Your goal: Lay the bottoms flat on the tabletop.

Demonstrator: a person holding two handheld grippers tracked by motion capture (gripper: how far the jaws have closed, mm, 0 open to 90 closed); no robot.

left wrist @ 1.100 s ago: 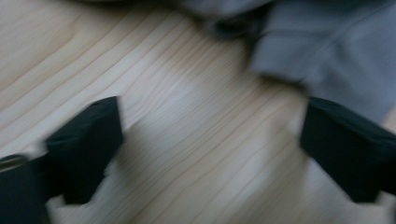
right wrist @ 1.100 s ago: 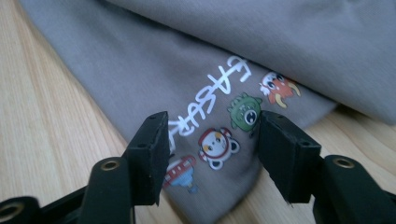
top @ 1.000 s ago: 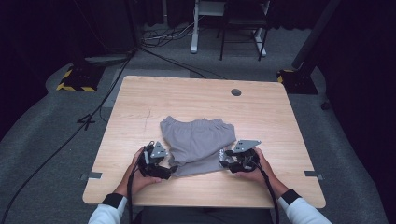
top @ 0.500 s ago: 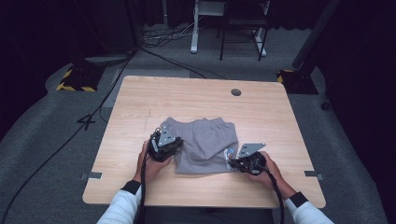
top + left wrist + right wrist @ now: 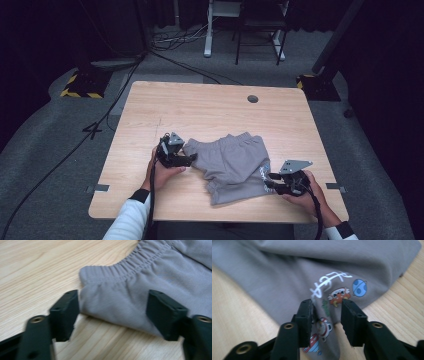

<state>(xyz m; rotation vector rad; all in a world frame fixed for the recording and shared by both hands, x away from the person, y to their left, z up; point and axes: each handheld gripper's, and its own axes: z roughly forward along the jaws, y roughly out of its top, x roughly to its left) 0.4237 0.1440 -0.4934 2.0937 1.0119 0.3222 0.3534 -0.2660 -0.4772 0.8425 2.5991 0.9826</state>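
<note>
Grey shorts (image 5: 235,162) lie on the wooden table (image 5: 210,107), near the person's edge, and have shifted right since a second ago. The left gripper (image 5: 186,159) has swung up from the near-left side to the waistband corner (image 5: 100,277) — jaws wide apart, straddling the cloth, nothing held. The right gripper (image 5: 270,182) slid outward and now sits at the printed hem (image 5: 329,305), jaws narrowed with a fold of fabric between them; a gap shows on one side, so a firm pinch isn't clear. Likely setting up a two-point grab to spread or fold the shorts — left closes next, I'd guess.
</note>
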